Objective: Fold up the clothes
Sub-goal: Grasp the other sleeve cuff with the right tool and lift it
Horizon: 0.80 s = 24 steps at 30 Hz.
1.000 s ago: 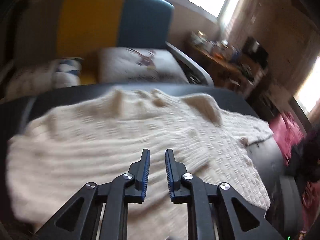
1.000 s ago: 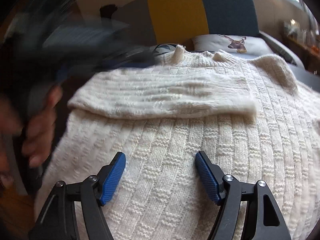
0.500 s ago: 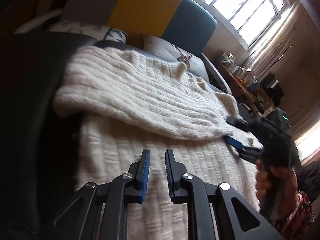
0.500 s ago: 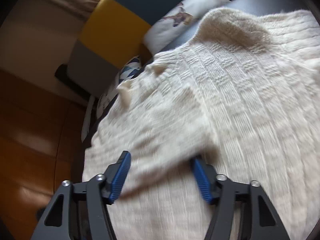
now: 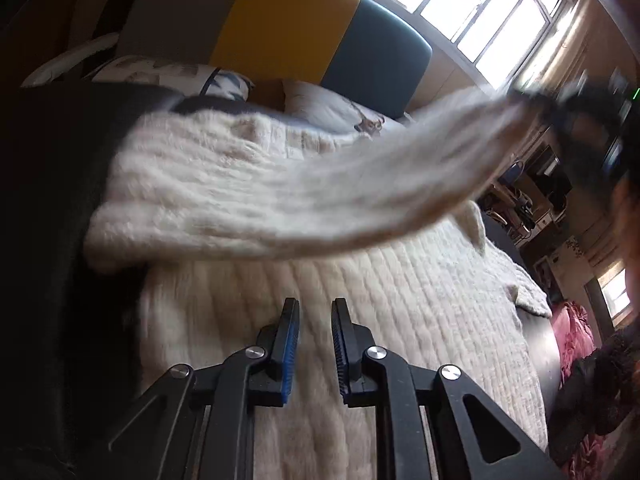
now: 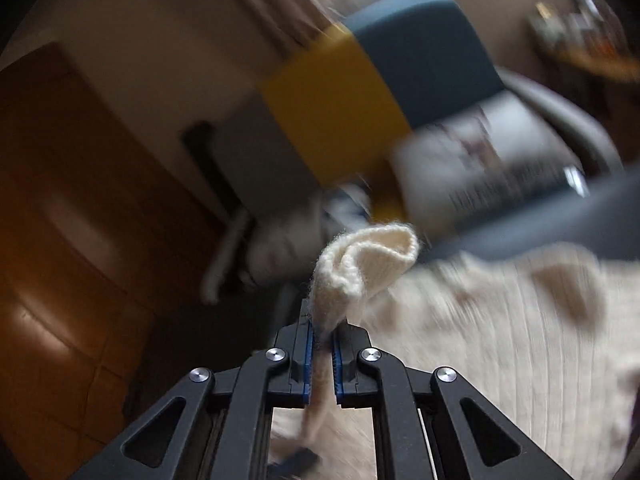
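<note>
A cream knitted sweater lies spread on the dark bed cover. One sleeve is lifted off the sweater's body and stretches up to the right, blurred by motion. My right gripper is shut on the sleeve's cuff, which bunches above its blue pads; in the left wrist view it shows only as a dark blur at the sleeve's end. My left gripper hovers low over the sweater's body, its fingers nearly together with nothing between them.
A yellow and teal headboard stands behind two patterned pillows. A cluttered desk and pink cloth lie to the right. A person's hand is at the right edge. Wooden panelling stands left of the bed.
My right gripper went from open over the folded sleeve to shut on its cuff and has pulled the sleeve up and away. My left gripper has stayed over the sweater.
</note>
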{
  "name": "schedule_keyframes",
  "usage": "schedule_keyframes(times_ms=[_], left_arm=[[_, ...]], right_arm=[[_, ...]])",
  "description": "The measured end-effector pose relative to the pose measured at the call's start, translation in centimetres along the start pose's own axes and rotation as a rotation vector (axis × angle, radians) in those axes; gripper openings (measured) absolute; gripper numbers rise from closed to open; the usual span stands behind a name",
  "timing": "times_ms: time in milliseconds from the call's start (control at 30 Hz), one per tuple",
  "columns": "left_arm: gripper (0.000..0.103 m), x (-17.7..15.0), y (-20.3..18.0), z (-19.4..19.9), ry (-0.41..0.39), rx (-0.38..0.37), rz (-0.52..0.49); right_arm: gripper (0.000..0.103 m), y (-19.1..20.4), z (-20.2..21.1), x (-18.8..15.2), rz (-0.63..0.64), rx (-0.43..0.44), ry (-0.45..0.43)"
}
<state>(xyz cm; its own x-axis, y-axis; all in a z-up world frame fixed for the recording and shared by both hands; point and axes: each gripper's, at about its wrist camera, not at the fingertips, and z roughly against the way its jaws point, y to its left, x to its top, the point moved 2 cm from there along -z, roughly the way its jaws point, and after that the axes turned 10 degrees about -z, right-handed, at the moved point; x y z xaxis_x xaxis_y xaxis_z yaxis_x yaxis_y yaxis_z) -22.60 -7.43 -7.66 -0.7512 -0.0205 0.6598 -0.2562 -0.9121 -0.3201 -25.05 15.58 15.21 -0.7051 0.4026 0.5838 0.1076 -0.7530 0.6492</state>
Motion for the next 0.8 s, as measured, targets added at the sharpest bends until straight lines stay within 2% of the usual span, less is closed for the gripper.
schedule_keyframes(times_ms=[133,233,300,433,500,600,700,800], left_arm=[[0.016,2.1,2.6,-0.8,-0.031,0.091,0.070],[0.016,2.8,4.6,0.6,-0.132,0.157,0.140],[0.016,2.9,5.7,2.0,-0.216,0.199,0.187],[0.016,2.1,7.7,3.4,-0.284,0.247,0.285],[0.016,1.5,8.6,3.5,-0.288,0.263,0.339],[0.016,1.0,9.6,2.9,-0.233,0.264,0.394],[0.016,1.2,8.8,2.4,-0.200,0.255,0.361],[0.016,1.9,7.2,1.9,-0.184,0.251,0.283]], right_arm=[[0.008,4.2,0.9,1.6,0.075,0.044,-0.040],[0.008,5.3,0.9,1.4,0.109,0.042,-0.037],[0.008,4.9,0.6,0.7,0.127,0.028,-0.024],[0.008,2.4,-0.1,-1.3,0.091,-0.001,0.027],[0.008,0.1,-1.1,-2.1,0.048,-0.040,0.057],[0.007,-3.2,-2.5,-2.3,-0.028,-0.100,0.094],[0.007,-6.1,-2.3,-1.0,-0.141,-0.094,0.056],[0.007,-7.8,-2.0,-0.1,-0.147,-0.116,0.003]])
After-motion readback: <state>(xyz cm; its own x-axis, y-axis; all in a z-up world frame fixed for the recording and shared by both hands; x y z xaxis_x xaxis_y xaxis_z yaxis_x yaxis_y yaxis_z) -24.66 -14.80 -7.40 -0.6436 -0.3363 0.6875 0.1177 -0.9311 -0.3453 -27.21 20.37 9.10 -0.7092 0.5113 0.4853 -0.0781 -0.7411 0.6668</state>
